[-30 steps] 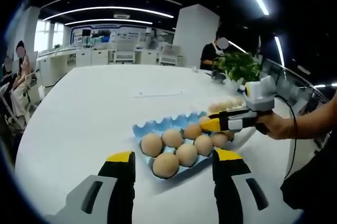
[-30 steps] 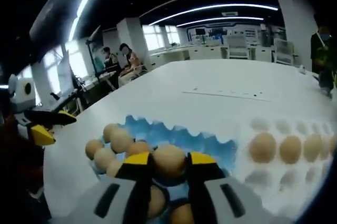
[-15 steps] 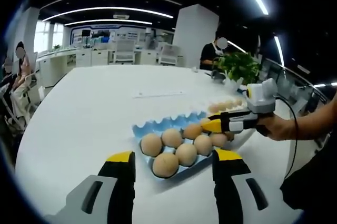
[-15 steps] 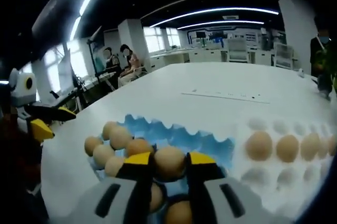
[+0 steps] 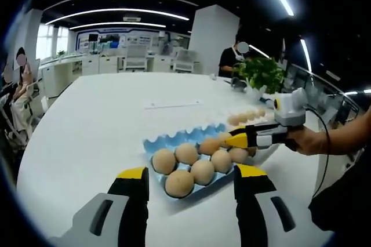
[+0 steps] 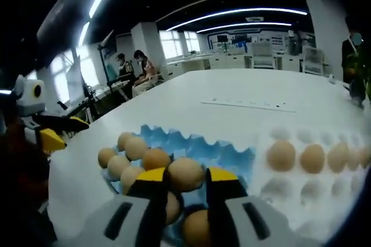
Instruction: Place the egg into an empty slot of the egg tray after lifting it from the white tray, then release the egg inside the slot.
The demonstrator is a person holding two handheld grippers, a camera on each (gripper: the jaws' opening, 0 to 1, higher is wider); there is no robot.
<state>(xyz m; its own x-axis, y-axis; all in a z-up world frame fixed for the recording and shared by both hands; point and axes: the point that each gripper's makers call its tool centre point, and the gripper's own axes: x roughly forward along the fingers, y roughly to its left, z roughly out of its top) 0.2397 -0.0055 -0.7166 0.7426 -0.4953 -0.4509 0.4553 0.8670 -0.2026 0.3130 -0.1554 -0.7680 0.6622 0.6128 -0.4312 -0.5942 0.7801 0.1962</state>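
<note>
Right yellow-tipped gripper, held level in a person's hand and reaching in from the far side of the round white table, pinches a tan egg between its two jaws just above the blue moulded egg tray. Left yellow-tipped gripper hovers near the tray's closest corner, jaws spread wide with nothing between them. Several brown eggs already sit in the blue tray's slots; the white moulded tray lies just beside it, carrying a row of eggs. Compared with one second ago, the pinched egg sits slightly lower over the blue tray, still gripped; the left gripper's pose is unchanged.
</note>
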